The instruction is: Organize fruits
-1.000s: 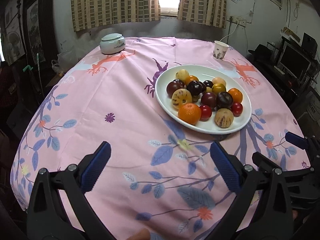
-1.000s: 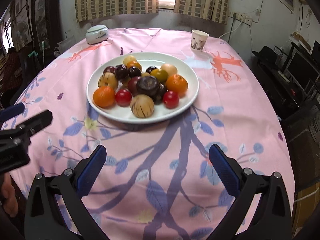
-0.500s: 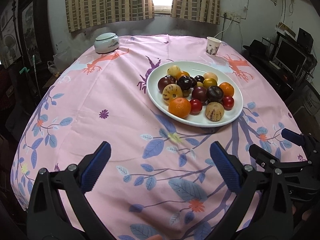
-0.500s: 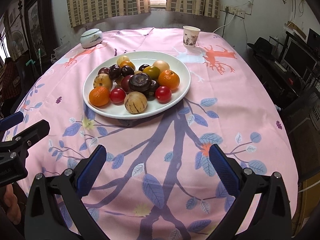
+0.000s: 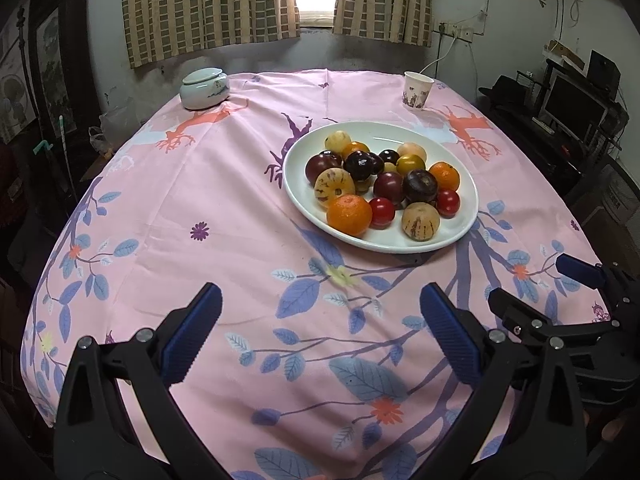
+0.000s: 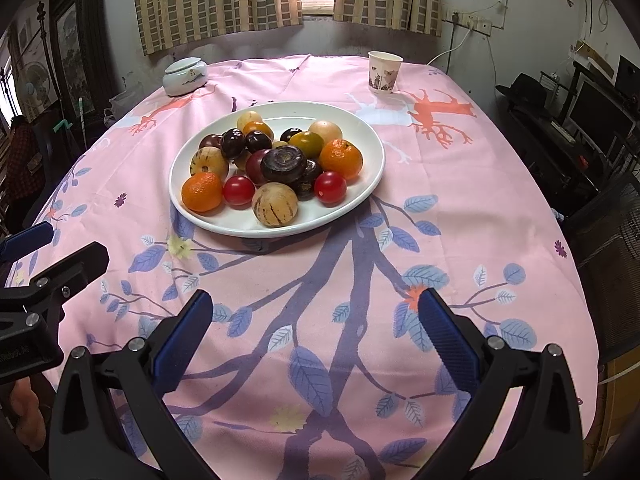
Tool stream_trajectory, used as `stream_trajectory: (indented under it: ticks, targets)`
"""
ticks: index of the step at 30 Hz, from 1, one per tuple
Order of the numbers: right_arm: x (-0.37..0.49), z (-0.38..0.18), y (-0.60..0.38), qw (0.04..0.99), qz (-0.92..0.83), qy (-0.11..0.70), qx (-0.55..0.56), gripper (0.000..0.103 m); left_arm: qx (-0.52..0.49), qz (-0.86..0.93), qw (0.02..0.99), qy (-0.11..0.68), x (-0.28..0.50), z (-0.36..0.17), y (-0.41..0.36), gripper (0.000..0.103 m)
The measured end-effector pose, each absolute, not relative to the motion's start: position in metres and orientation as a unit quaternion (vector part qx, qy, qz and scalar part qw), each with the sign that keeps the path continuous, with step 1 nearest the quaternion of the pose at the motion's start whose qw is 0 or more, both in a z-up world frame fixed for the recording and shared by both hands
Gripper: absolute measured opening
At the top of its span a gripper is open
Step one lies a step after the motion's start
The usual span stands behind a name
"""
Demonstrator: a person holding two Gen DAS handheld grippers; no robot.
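Observation:
A white oval plate (image 5: 460,168) (image 6: 360,128) holds several fruits: oranges (image 5: 349,215) (image 6: 202,191), red cherry tomatoes (image 5: 382,212) (image 6: 330,187), dark purple fruits (image 5: 419,186) (image 6: 283,163) and striped pale melons (image 5: 420,221) (image 6: 275,204). My left gripper (image 5: 320,320) hangs open over the near tablecloth, well short of the plate. My right gripper (image 6: 314,324) is open too, nearer the table's front edge, with nothing between its fingers. Each gripper shows at the other view's side edge.
A pink floral cloth covers the table (image 5: 200,184) (image 6: 460,200). A lidded ceramic jar (image 5: 204,89) (image 6: 185,76) sits at the far left, a paper cup (image 5: 417,90) (image 6: 384,73) at the far right. Dark furniture and monitors (image 6: 600,108) stand right of the table.
Both grippers have drawn back and up from the plate, so it looks smaller and farther. Both stay open.

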State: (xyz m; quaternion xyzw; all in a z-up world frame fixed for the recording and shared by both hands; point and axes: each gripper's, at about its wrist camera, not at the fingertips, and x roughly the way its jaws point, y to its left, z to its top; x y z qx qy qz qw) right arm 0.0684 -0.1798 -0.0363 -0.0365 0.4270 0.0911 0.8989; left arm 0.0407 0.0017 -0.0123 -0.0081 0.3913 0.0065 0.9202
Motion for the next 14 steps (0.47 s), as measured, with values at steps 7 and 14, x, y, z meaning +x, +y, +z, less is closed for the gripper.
stream_trajectory:
  ticks: [7, 14]
  targets:
    - [0.0678, -0.0358, -0.1802, 0.899, 0.09, 0.427, -0.037, 0.102, -0.005, -0.001, 0.92, 0.392, 0.0371, -0.0109, -0.0023, 0.101]
    - [0.0665, -0.0355, -0.1794, 0.899, 0.09, 0.427, -0.037, 0.102, -0.019, -0.002, 0.915, 0.403, 0.0381, -0.014, 0.0007, 0.101]
